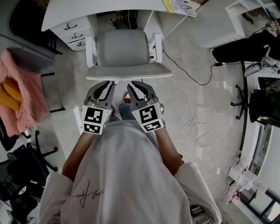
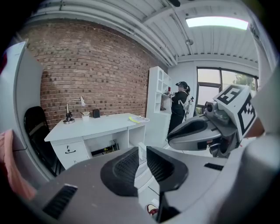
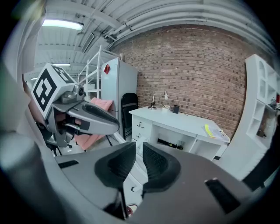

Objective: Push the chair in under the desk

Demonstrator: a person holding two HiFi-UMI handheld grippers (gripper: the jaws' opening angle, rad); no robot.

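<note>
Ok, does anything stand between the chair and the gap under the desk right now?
Nothing visible blocks the chair from the opening under the desk straight ahead. The drawer unit sits close beside its left armrest, and a black cable trails on the floor from its right side. Deep under the desk is too dark to tell.

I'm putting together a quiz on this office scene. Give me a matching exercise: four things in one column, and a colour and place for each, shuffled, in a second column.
Things:
1. chair
2. desk
3. cloth
4. cable

Descriptions:
A. white, at the top of the head view
B. black, trailing to the right of the seat
C. pink, draped at the left edge
D. grey, standing in front of the white furniture

Pairs: 1-D, 2-A, 3-C, 4-B
</note>
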